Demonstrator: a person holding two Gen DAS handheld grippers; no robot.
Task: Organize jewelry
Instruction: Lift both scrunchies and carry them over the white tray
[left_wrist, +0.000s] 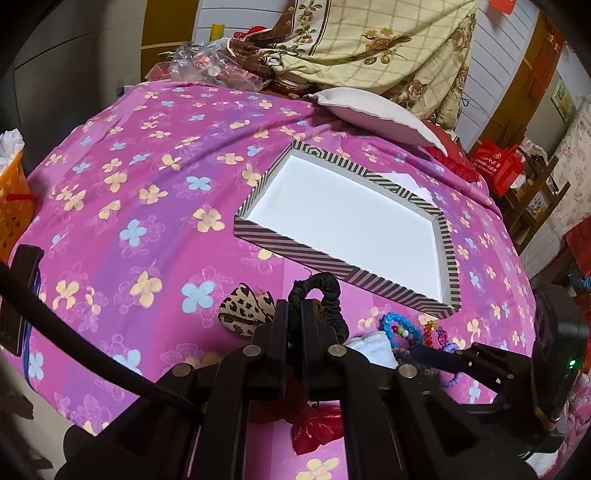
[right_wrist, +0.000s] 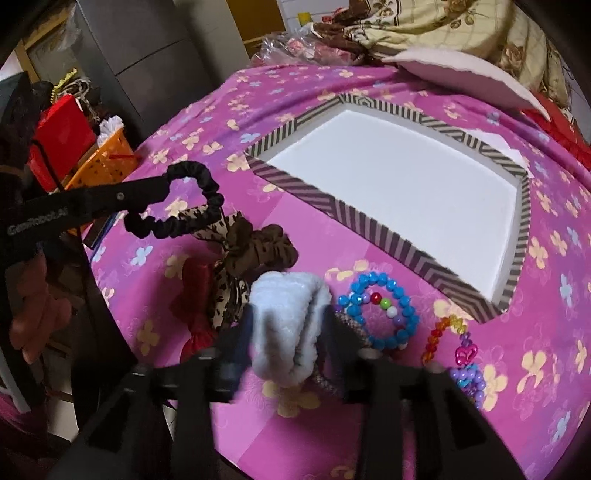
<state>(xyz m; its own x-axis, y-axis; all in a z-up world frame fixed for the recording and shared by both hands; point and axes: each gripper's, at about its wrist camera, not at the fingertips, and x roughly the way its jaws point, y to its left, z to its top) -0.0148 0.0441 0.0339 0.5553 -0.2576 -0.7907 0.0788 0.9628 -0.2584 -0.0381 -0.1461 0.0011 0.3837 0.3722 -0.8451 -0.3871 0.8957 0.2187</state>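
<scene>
Landmark: striped tray (left_wrist: 347, 275) w/ white inside, lying on the pink floral bedsheet (left_wrist: 147, 177).

Left hand-held gripper (left_wrist: 294, 317), just below the tray's near edge, is clamped tight on a black scrunchie (left_wrist: 314, 286), held off the sheet.

Right hand-held gripper (right_wrist: 288, 328), near the tray's front-left corner, has jaws apart w/ a fluffy white scrunchie (right_wrist: 284, 325) between them; pad contact unclear due to blur.

Blue bead bracelet (right_wrist: 380, 314) & multicolour bead strand (right_wrist: 458, 350) lie just in front of the tray; leopard-print scrunchie (left_wrist: 243, 310) to its lower left.
</scene>
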